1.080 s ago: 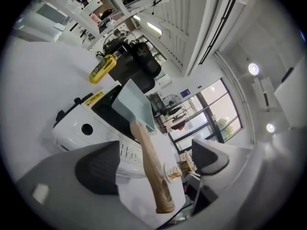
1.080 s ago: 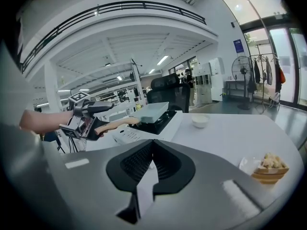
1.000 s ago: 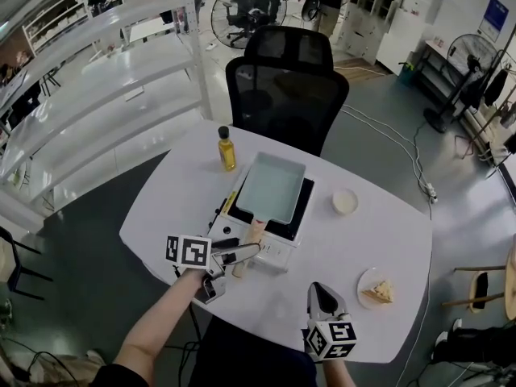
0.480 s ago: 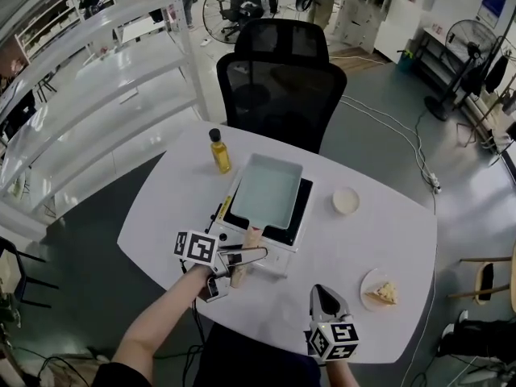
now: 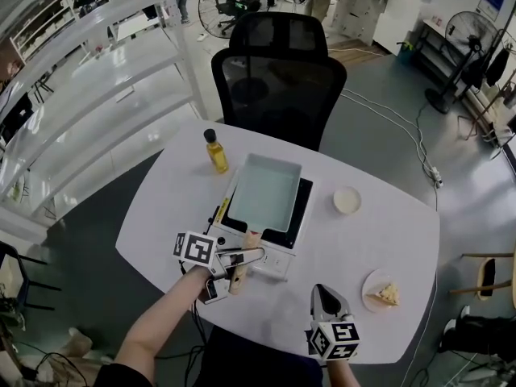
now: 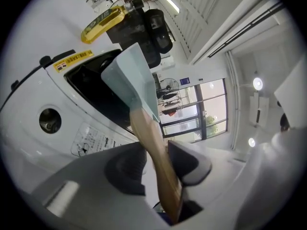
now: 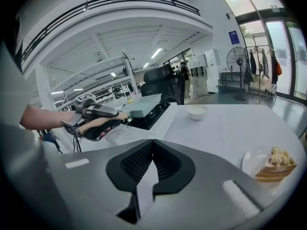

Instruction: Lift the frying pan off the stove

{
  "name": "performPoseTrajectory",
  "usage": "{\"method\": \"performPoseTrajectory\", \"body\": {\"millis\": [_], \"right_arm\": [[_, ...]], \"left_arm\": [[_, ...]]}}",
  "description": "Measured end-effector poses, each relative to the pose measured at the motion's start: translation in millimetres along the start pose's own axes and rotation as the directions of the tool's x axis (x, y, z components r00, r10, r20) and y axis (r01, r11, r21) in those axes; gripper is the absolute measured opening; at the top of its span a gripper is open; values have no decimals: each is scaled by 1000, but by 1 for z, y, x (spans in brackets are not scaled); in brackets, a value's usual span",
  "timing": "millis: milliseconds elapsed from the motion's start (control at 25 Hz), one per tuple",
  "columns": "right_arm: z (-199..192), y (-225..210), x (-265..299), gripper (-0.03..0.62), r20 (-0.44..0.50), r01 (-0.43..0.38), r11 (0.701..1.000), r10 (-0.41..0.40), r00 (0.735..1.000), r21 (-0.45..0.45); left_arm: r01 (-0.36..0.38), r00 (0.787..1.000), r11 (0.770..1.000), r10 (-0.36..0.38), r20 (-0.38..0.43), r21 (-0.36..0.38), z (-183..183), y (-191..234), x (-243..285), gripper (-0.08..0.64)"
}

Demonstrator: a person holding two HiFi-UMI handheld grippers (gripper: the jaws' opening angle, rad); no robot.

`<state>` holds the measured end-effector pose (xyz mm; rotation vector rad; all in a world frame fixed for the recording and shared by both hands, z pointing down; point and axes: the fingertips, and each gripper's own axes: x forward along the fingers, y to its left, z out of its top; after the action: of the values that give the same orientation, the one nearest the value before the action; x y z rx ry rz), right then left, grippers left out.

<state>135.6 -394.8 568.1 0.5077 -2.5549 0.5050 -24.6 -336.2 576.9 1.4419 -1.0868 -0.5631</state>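
the frying pan, a pale rectangular one, sits flat on the stove near the middle of the desk. its wooden handle sticks out over the stove's white front panel toward the person. no gap shows under the pan in the right gripper view, so i judge that the lift itself has not begun.

the reach and the grasp look done. the left gripper has just been closing its fingers, and the wooden handle runs straight between them. in the left gripper view both dark pads sit against the wood, 1 on each side, so this reads as a clamp on the handle, fairly far back from the pan body.

the right gripper has its fingers together with nothing in them. it hangs over the near edge of the desk, well apart from the stove, and plays no part so far.

what is left is the main thing: raise the pan clear of the stove. with a grip so far out on the handle, the pan may tip nose-down as it rises.
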Motion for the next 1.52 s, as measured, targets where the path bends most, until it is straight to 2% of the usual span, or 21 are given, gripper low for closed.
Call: {"method": "performPoseTrajectory", "body": {"millis": [240, 600, 760, 920, 1080, 1320, 1520], "right_arm": [[-1, 1, 5, 5, -7, -1, 1000, 1, 1000, 4], [2, 1, 3, 5, -4, 6, 1000, -6, 1000, -6], [5, 2, 0, 5, 8, 13, 999, -12, 1000, -32], [6, 3, -3, 5, 11, -3, 998, 3, 1000, -67], [17, 6, -8, 5, 36, -13, 993, 17, 999, -113], [35, 0, -23, 5, 100, 22, 997, -15, 995, -77], [44, -3, -38, 5, 127, 36, 997, -27, 991, -67]], "left_arm": [[8, 1000, 1000, -8, -15, -7, 0, 1, -4, 189], [-21, 999, 1000, 21, -37, 21, 0, -2, -3, 187], [-3, 999, 1000, 3, -43, 15, 0, -8, -1, 190], [39, 999, 999, -38, -24, 32, 3, -27, 0, 192], [27, 1000, 997, -26, -16, 70, 4, -50, -3, 192], [40, 999, 994, -39, -15, 99, -12, -75, -4, 192], [62, 998, 993, -64, 18, 105, -30, -91, -8, 192]]}}
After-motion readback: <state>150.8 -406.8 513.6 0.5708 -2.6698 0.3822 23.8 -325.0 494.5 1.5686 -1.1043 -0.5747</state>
